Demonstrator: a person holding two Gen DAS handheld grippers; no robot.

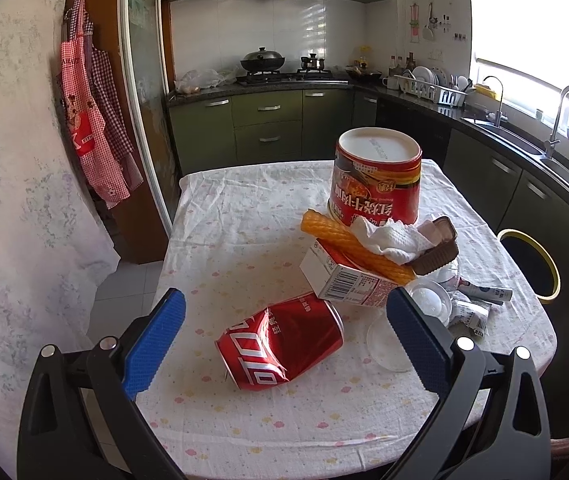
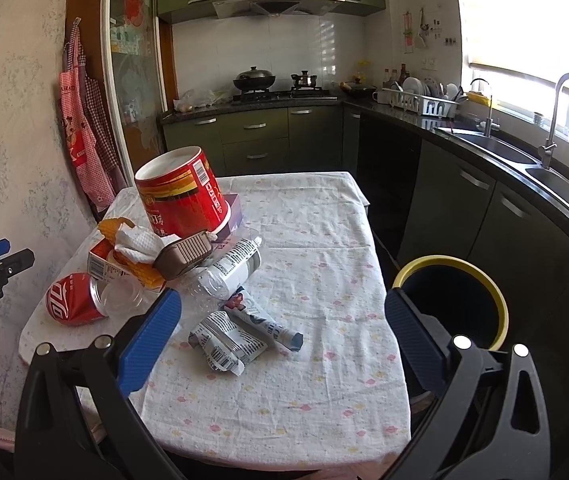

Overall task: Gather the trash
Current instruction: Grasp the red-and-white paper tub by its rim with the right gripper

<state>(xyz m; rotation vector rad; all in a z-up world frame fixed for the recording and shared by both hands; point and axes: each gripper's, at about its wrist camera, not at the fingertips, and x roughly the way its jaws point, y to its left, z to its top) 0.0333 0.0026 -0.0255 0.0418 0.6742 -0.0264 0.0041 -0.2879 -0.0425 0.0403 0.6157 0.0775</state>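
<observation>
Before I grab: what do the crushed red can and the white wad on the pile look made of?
Crushed red can: thin metal, probably aluminium; glossy printed skin, sharp dents, shiny rim. White wad: soft paper towel by its look; matte, embossed dimples, loose crumpled folds. Both hand-held grippers are open and hold nothing.

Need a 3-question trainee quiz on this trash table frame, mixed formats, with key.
1. True or false: the red cola can stands upright.
2. The left gripper is: A) shut on the can B) open, holding nothing C) holding the tissue.
3. Fill in: the bin with the yellow rim stands off the table's ____ side, as the right wrist camera sees it.

Key: 1 false, it lies dented on its side; 2 B; 3 right.
</observation>
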